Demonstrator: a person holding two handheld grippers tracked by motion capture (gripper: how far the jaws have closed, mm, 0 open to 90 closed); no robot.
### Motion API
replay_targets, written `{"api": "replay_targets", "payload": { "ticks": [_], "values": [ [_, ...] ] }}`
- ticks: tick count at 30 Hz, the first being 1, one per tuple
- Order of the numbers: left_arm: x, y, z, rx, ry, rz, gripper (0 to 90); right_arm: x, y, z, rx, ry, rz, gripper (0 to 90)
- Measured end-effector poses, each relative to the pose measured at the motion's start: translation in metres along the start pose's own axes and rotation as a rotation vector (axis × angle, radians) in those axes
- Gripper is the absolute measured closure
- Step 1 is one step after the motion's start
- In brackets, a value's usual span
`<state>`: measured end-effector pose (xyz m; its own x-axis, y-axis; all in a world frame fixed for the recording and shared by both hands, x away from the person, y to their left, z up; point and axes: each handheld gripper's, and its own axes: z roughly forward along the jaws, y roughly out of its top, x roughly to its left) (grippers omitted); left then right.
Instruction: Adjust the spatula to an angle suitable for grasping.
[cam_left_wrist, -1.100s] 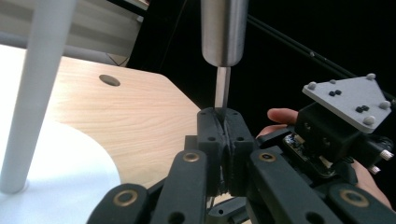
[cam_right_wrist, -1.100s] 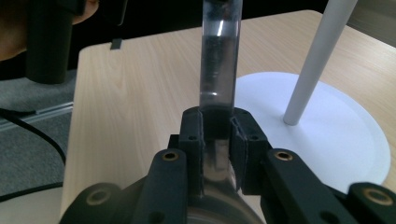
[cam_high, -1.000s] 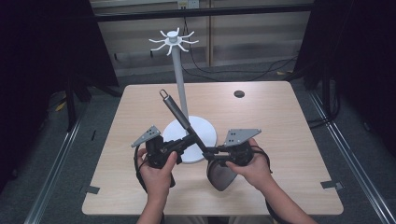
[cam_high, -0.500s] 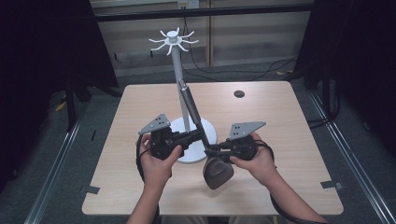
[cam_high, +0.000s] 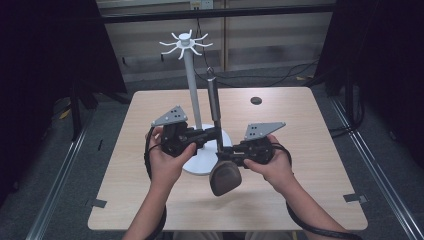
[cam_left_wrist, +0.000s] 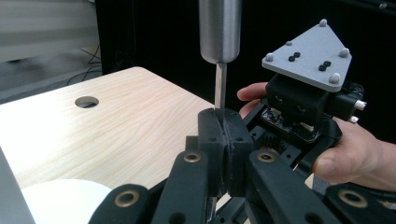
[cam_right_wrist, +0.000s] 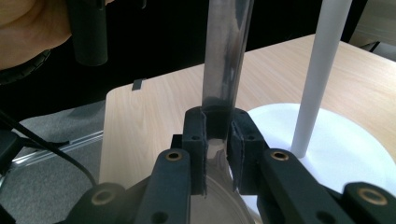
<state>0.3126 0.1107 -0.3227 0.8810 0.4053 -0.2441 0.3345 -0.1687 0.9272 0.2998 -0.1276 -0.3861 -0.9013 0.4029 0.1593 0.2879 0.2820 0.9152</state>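
While both grip the spatula, upright, no legible markings, perhaps unbranded

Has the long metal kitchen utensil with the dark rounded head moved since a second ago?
Yes. The long metal kitchen utensil has swung from leaning left to nearly upright, its handle tip now beside the white hook stand's pole.

spatula: brushed metal handle | table: matt wood | stand: probably white plastic

Pale wooden table (dark curtains around)
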Motion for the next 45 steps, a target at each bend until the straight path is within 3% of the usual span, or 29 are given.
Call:
{"api": "replay_targets", "payload": {
  "ticks": [23, 45],
  "values": [
    [0.018, 0.023, -0.011, -0.013, 0.035, -0.005, 88.4, -0.008, 0.027, 0.014, -0.035, -0.032, 0.012, 77.8],
    [0.03, 0.016, -0.008, -0.017, 0.071, -0.016, 88.3, -0.016, 0.024, 0.026, -0.029, -0.066, 0.034, 76.7]
  ]
}}
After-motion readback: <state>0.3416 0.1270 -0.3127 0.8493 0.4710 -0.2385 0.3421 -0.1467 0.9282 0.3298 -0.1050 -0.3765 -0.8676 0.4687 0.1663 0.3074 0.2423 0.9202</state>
